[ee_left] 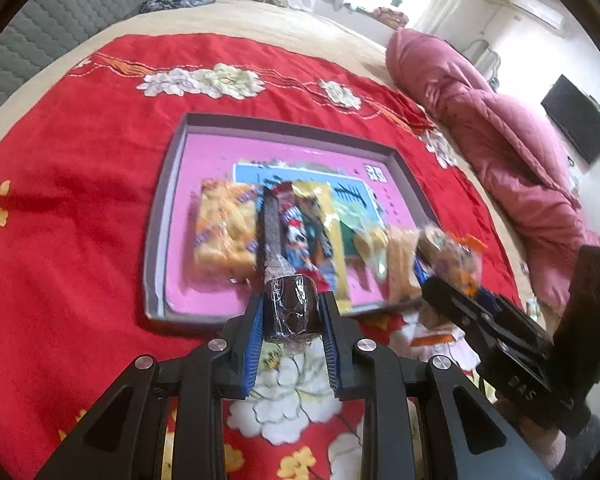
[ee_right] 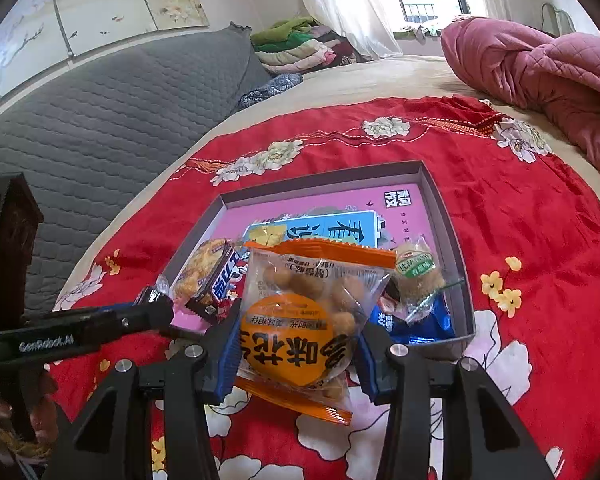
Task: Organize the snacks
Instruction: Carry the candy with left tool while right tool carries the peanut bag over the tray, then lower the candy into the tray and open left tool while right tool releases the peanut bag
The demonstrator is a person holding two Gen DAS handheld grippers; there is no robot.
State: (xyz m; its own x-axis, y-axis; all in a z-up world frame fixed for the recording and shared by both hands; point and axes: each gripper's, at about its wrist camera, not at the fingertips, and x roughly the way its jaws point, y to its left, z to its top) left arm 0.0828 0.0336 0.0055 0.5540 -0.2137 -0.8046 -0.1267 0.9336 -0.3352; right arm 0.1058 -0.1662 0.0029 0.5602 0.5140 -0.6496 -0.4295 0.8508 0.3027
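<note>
Both wrist views: shared tray [ee_left: 156,240], close.

Bed [ee_right: 400,76], beige sheet; red floral cloth [ee_left: 80,160] spread over it. On cloth: shallow grey box [ee_left: 156,216], pink floor. Crumpled pink quilt [ee_left: 500,132] at bed's edge.

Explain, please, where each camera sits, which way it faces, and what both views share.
Left wrist: on the left gripper, looking forward and down at the tray; its fingers clamp a dark wrapped snack.
Right wrist: on the right gripper, facing the tray's near edge; its fingers grip an orange nut packet.
Shared: tray, red cloth, pink quilt, each other's gripper.
</note>
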